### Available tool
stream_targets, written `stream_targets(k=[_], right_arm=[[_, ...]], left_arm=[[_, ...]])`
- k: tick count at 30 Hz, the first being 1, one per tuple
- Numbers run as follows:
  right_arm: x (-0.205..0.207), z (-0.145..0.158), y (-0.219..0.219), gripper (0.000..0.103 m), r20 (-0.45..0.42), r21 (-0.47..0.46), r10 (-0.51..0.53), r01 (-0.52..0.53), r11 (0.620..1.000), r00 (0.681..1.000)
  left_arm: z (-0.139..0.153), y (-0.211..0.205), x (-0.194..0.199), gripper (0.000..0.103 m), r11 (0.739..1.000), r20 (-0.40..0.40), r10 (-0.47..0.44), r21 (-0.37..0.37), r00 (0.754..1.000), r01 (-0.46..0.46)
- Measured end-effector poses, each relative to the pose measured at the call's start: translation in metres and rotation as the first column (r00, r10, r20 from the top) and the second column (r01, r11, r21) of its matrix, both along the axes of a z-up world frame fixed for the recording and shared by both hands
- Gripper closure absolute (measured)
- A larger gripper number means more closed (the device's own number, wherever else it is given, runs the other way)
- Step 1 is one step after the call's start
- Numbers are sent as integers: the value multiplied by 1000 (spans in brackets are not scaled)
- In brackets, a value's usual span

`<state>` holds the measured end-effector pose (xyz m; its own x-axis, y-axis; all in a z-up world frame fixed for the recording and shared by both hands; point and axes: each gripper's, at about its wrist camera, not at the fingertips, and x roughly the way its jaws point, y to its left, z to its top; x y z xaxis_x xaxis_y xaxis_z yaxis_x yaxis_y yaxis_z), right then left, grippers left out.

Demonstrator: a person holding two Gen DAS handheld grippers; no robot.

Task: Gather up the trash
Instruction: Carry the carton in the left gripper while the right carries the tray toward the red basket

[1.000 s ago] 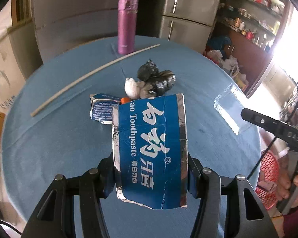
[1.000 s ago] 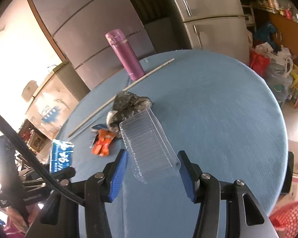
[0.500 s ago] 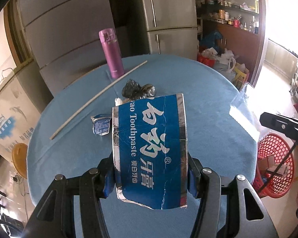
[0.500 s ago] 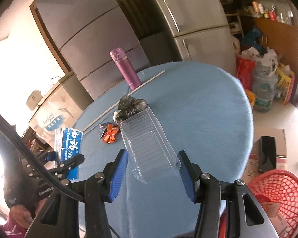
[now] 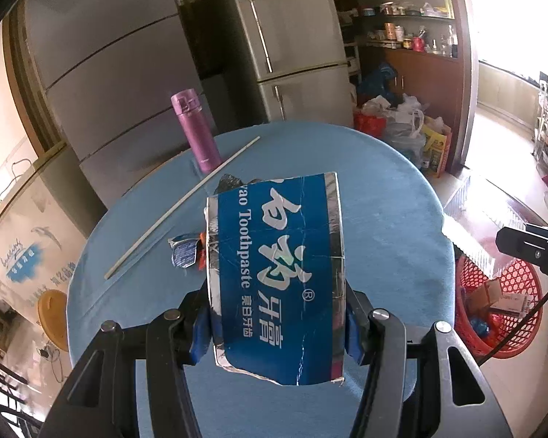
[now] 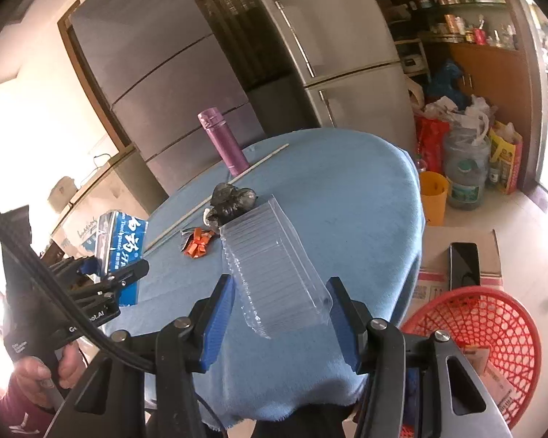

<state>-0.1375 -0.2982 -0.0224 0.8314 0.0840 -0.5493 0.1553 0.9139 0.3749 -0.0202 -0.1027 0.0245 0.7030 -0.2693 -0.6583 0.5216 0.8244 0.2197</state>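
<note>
Right wrist view: right tool (image 6: 279, 314) is clamped across a clear ribbed plastic tray (image 6: 274, 273), held off the blue counter (image 6: 347, 200), tray's long axis running forward along the tool fingers. The red basket (image 6: 493, 332) sits on the floor low and to the right of this tool, just past the counter's near edge, already holding some cardboard scraps. That's the relation that matters: right tool is the nearer one, so the drop is probably a short swing right and down, tray end-first. Left tool (image 5: 277, 325) is closed on a flattened blue toothpaste box (image 5: 274, 266), box standing upright between the pads, long axis also forward; in its view the basket is far right beyond the counter edge, so it has the longer reach across. Farther out on the counter: orange wrapper (image 6: 198, 242), small blue foil packet (image 5: 182, 252), crumpled black bag (image 6: 232, 199) with something white beside it (can't tell what), a long thin stick (image 5: 179, 208), and a purple flask (image 6: 223, 142) upright at the far edge.
</note>
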Motion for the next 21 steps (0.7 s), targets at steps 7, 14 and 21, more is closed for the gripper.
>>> stream_targets(k=[7,14,21], right_arm=[[-15,0,-9,48,11,23,-23,23,999,1000],[-20,0,-13,48,24,40,-32,31,999,999],[-22,-4,-17,48,19,46,-38,38,998,999]], left_arm=[[4,-11,-13,44,1000,24,-23,13,999,23],[5,-20,-19,44,999,37,-39,19,999,38],[5,-32,-23,44,998,42,-59,27,997,58]])
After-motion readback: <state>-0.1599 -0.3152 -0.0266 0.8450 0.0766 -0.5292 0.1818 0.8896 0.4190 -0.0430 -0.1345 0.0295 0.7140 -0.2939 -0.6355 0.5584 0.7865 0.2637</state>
